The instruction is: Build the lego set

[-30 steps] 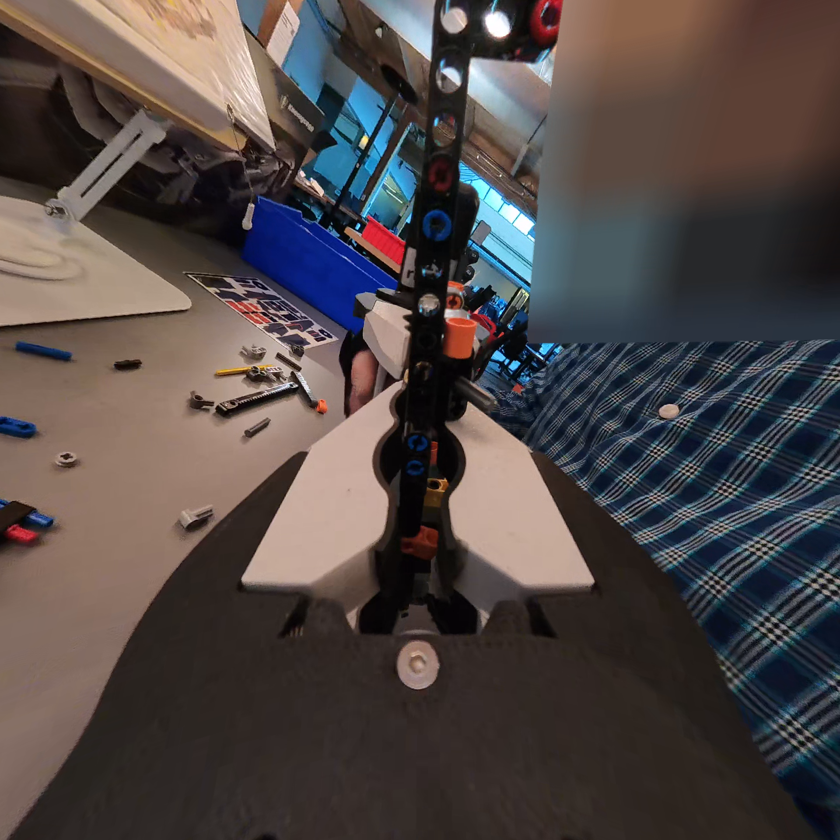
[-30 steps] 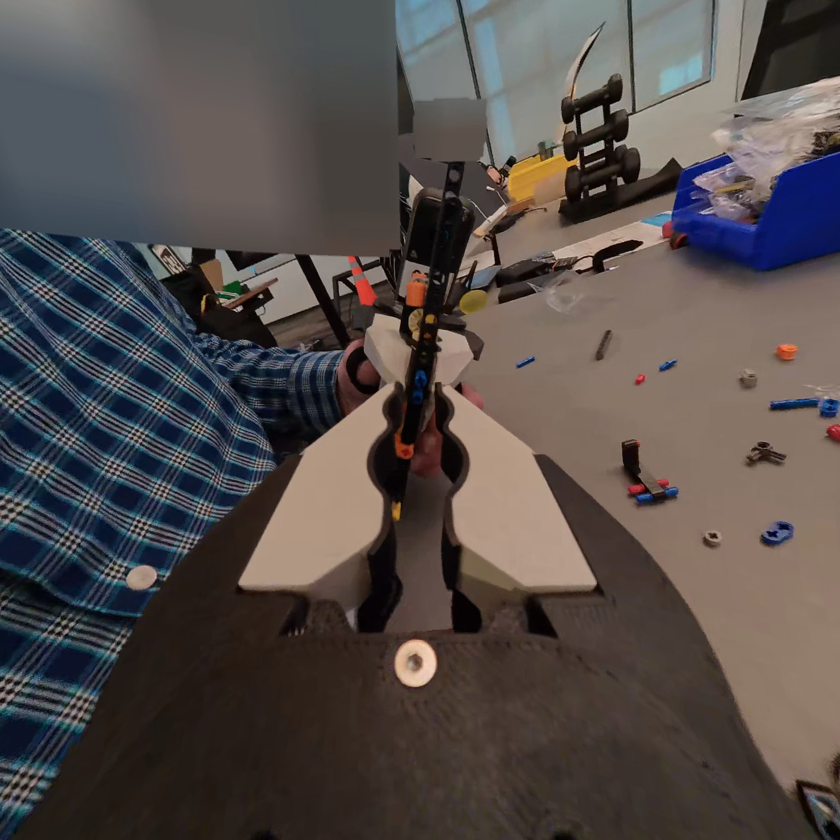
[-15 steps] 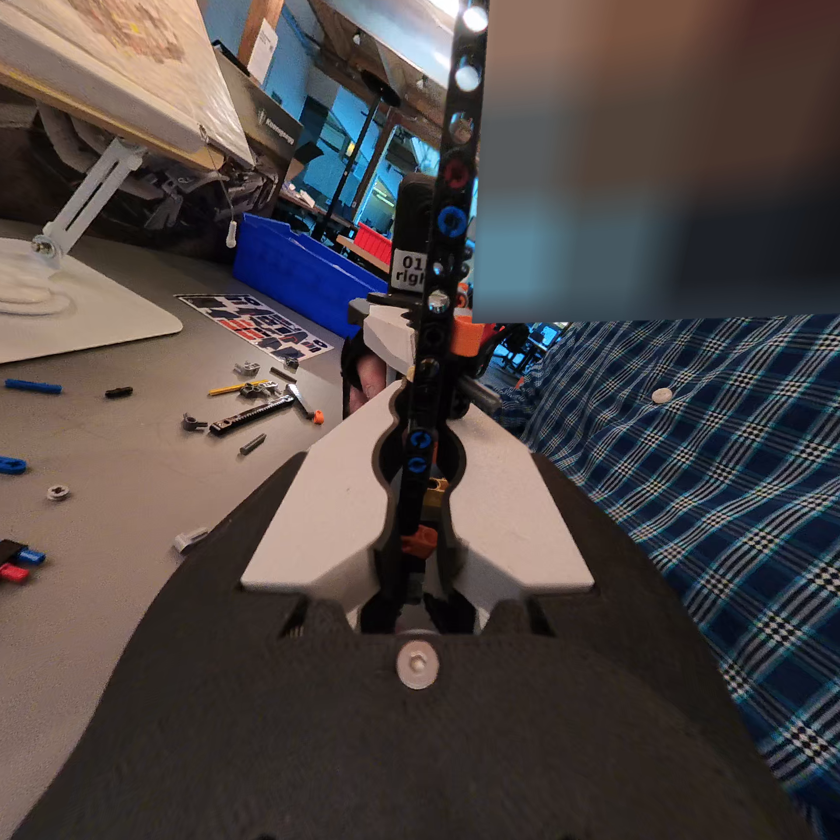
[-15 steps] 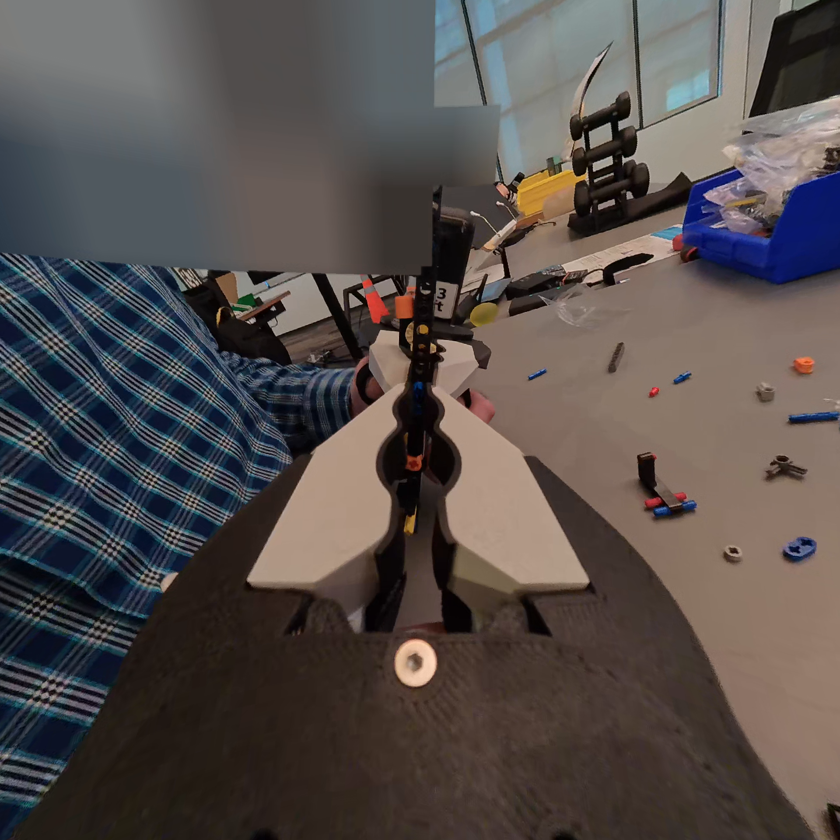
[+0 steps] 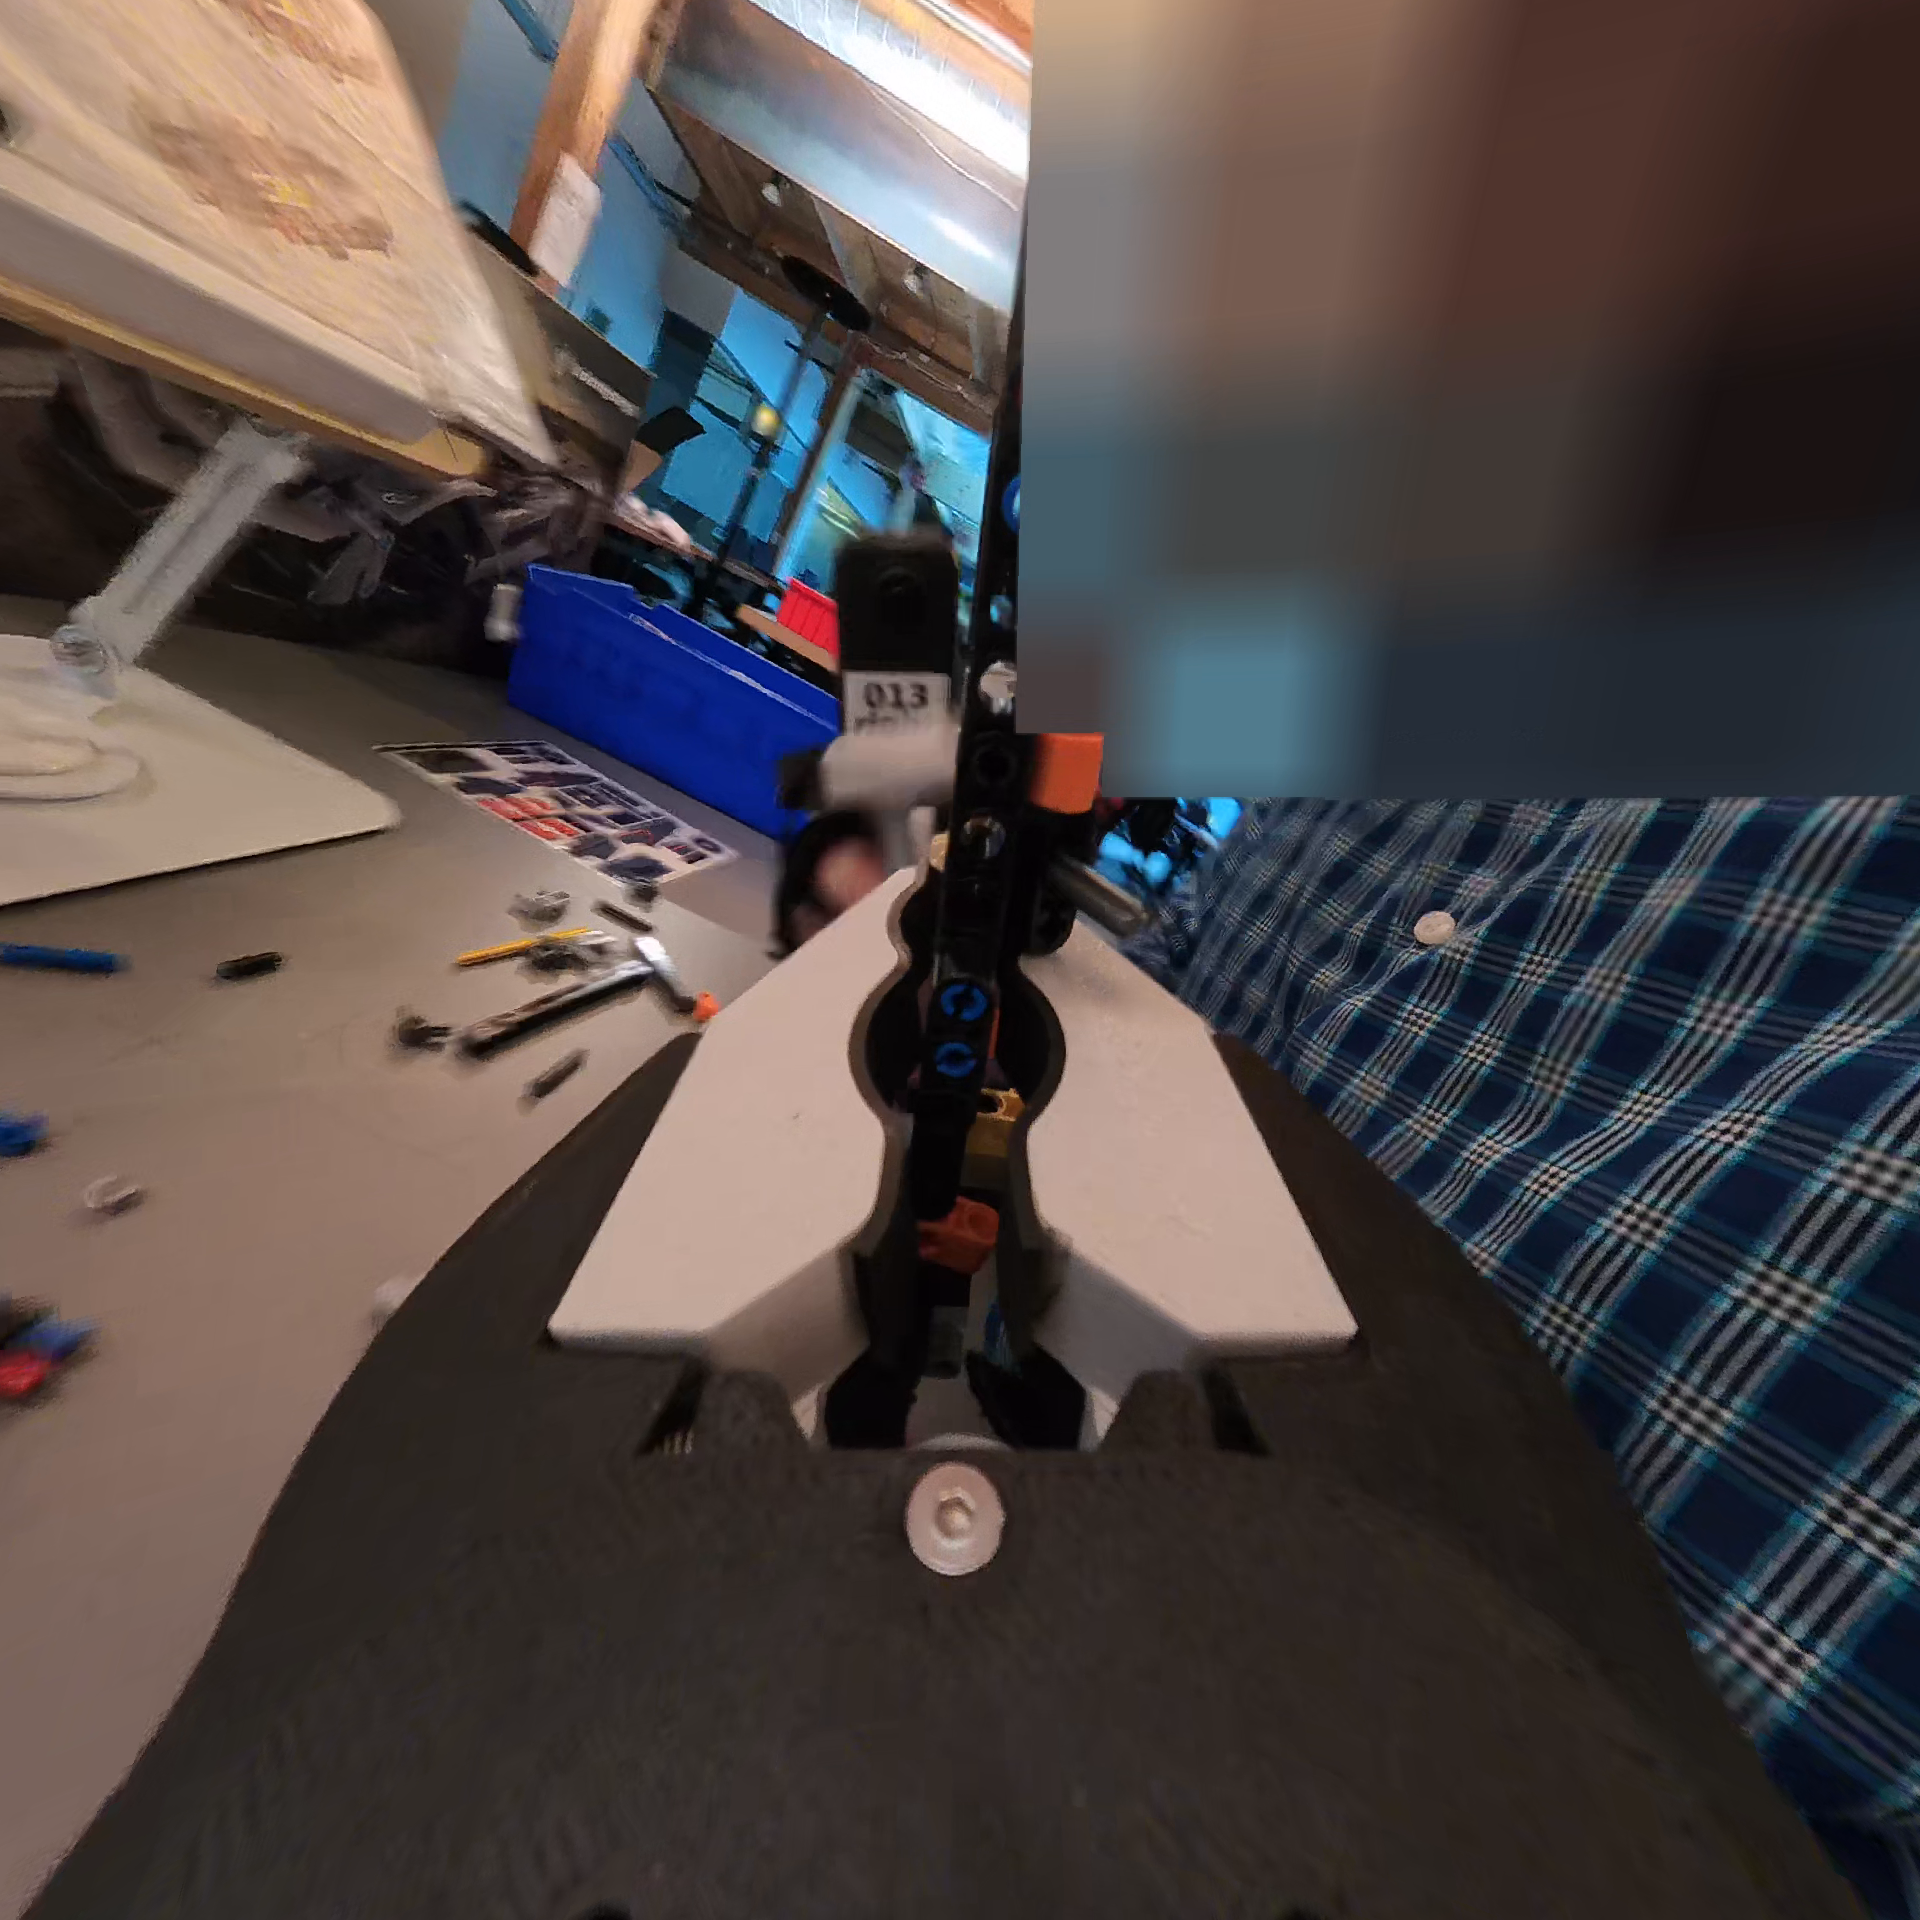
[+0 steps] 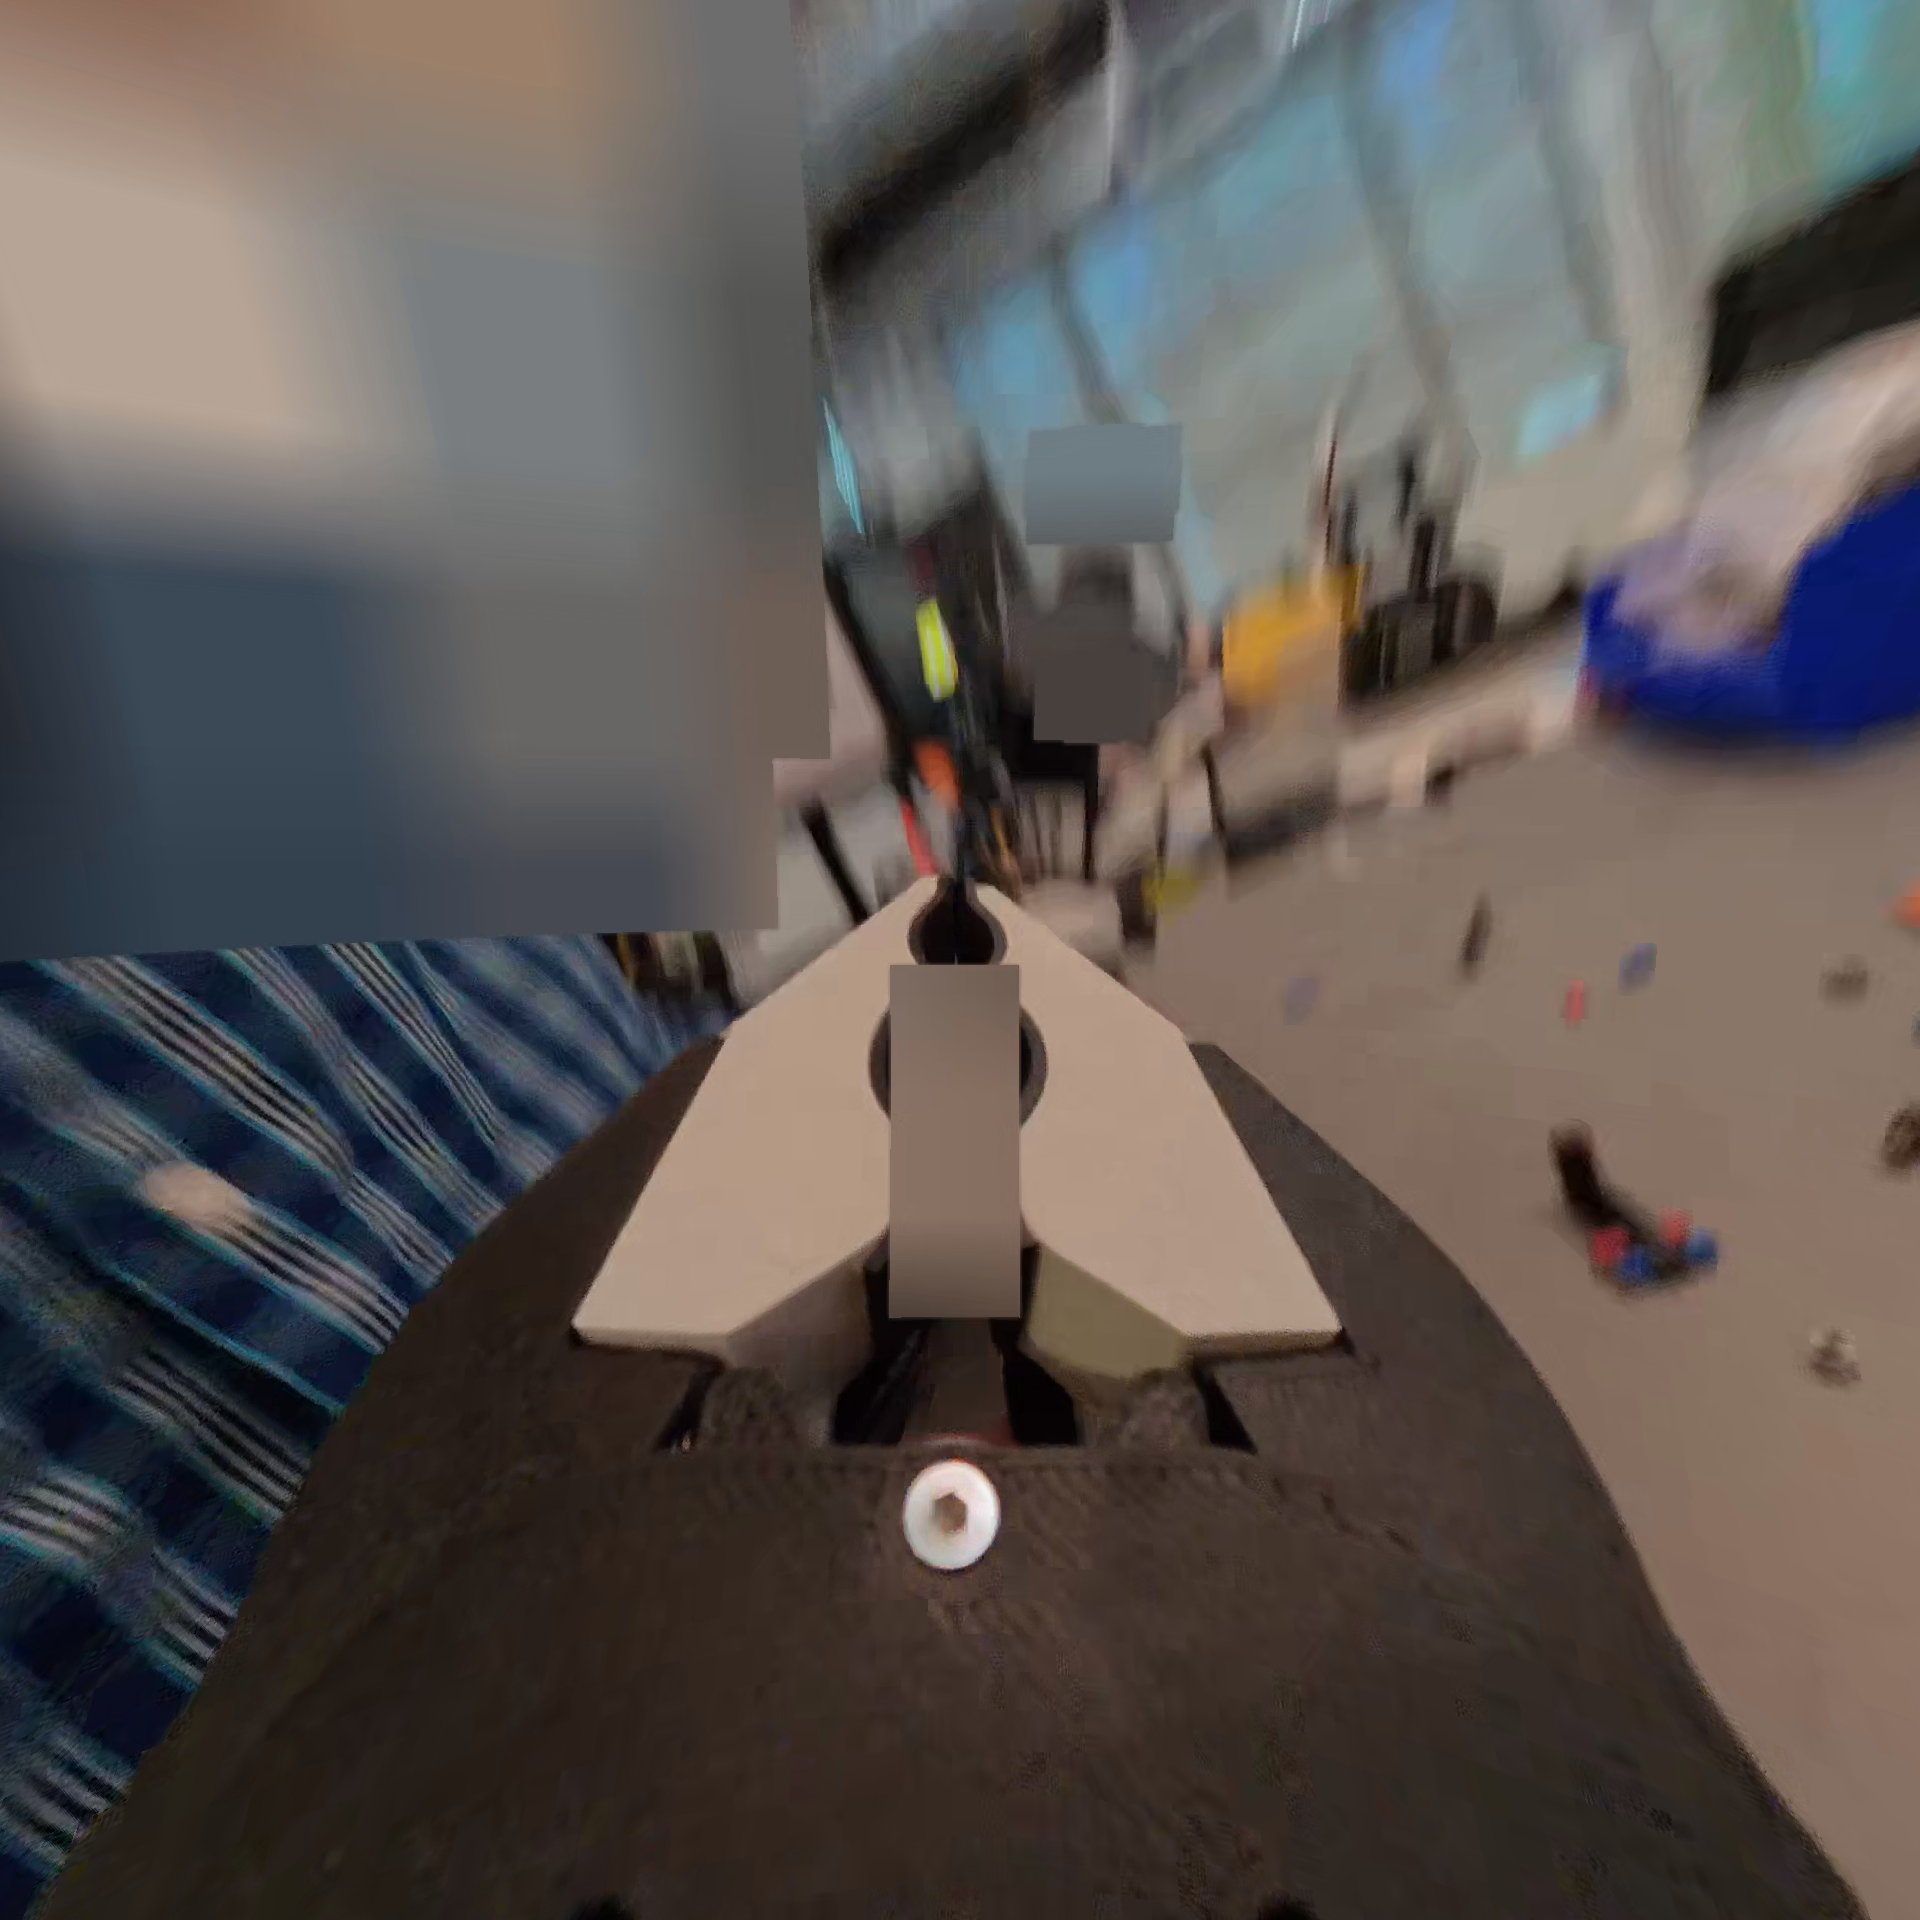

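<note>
Black lego beam assembly [image 5: 961, 935] stands upright, clamped in the left gripper [image 5: 961, 1039].
Its long axis runs up past that gripper's tips; the right gripper [image 6: 956, 925], tips nearly together, sits just beyond, its grasp lost in blur.

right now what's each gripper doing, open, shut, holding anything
Left gripper: shut on the black lego beam assembly.
Right gripper: fingertips nearly together; a mosaic patch and blur hide whether it holds anything, so it cannot be told.
</note>
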{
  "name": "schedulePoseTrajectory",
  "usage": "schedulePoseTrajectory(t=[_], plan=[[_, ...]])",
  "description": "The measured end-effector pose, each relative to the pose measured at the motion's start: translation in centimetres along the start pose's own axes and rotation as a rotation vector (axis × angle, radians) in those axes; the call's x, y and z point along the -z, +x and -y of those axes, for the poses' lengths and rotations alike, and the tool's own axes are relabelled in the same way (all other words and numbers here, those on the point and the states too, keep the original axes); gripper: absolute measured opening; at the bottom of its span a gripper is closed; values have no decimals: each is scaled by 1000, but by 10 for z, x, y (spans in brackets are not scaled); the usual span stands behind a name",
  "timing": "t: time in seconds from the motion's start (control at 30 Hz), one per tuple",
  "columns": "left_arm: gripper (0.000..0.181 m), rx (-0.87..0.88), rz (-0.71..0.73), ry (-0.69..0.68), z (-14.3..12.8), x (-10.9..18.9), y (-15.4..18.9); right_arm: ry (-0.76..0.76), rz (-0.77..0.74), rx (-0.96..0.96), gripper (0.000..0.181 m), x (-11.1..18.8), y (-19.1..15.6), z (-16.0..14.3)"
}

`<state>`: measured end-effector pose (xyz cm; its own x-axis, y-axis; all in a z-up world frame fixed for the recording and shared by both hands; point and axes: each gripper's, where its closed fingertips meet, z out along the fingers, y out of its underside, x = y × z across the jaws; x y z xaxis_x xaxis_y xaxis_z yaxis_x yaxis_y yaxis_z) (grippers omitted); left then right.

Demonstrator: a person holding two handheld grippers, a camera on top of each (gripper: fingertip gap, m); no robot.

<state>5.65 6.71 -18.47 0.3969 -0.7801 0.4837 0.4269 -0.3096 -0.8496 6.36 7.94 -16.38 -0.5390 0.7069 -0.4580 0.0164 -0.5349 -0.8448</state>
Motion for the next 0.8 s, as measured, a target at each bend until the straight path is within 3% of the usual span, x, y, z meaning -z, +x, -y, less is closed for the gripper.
schedulePoseTrajectory(t=[0.03,0.07,0.1,0.13,0.17,0.37,0.47,0.8], plan=[[6,30,65,72,10,23,-14,122,-12,-50,0,21,7,29],[4,62,112,172,24,49,-23,143,-98,27,0,41,20,45],[5,33,120,124,21,49,-19,52,-144,93,0,43,25,36],[6,-12,103,-6,5,31,-10,-14,-129,91,0,35,23,21],[7,-17,81,-51,-4,18,-6,-58,-117,97,0,27,20,11],[6,108,67,55,4,21,-16,-252,-124,152,0,8,24,-24],[6,110,69,28,-4,11,-17,-244,-108,120,15,-4,22,-28],[6,117,48,55,-1,4,-14,-200,-82,24,5,-13,23,-34]])
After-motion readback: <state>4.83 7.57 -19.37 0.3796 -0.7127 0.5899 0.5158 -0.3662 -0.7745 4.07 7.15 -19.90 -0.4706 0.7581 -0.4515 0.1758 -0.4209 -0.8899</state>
